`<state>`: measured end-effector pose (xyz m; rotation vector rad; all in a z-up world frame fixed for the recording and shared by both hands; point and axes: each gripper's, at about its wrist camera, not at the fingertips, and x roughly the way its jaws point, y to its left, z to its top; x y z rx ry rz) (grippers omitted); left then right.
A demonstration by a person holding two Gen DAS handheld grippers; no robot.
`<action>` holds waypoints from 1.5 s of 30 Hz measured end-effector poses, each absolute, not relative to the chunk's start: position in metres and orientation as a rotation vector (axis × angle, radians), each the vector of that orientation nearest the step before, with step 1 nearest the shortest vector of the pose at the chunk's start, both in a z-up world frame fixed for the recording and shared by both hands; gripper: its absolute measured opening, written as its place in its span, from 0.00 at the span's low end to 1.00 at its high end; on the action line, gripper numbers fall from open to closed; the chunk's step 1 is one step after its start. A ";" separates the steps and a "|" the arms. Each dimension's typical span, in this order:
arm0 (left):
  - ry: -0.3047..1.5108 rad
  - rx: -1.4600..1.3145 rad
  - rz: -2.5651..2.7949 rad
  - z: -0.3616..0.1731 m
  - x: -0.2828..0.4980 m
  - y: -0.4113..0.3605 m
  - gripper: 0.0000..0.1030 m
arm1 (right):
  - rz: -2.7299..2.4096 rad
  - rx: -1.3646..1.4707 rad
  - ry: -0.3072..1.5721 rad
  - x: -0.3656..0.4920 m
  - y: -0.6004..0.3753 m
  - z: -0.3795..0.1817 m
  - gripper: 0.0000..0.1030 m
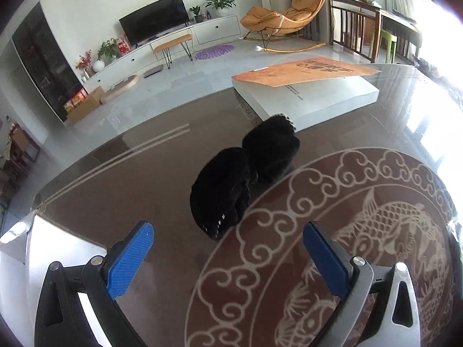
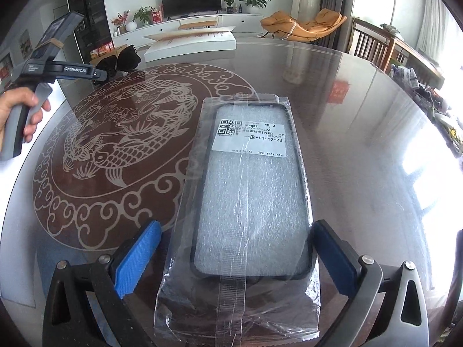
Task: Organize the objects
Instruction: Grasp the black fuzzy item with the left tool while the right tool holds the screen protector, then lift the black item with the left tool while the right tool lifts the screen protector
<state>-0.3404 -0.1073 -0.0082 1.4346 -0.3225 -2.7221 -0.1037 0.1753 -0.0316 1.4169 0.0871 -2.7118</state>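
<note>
My right gripper (image 2: 235, 257) is spread wide, straddling the bagged phone case (image 2: 249, 190) at lower centre: light, thin, slick film, so I pinch its stiff side rims. Left gripper (image 1: 228, 257) also released, behind the soft black cloth (image 1: 246, 173), centre frame on the surface (image 1: 144, 179).

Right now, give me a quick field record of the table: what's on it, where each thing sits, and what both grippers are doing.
surface: glass-topped table with carp pattern
black bow: black fabric bow lying ahead of left gripper, untouched
phone case: bagged phone case lying flat between the open fingers of right gripper
book: white book with orange cover, beyond the bow
left gripper: open, empty
right gripper: open, straddling the bag; contact unclear
</note>
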 end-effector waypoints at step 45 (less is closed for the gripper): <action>-0.066 1.493 -2.865 -0.041 -0.119 -0.024 1.00 | -2.772 1.417 0.035 -0.104 0.181 -0.032 1.00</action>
